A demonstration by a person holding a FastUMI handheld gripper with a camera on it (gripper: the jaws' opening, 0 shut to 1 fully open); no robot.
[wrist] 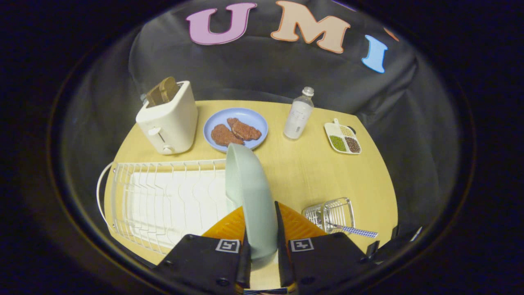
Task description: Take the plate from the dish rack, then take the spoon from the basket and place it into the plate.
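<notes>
Both fingers of the gripper (pixel 262 241) clamp the plate (pixel 249 196), held on edge between them, just right of the rack (pixel 163 196). Right of the fingers, the spoon (pixel 354 230) lies in the basket (pixel 331 213).

A round pale wooden table (pixel 311 172) spreads ahead of the fingers; beyond it hangs the booth's black, creased cloth wall (pixel 262 69).
</notes>
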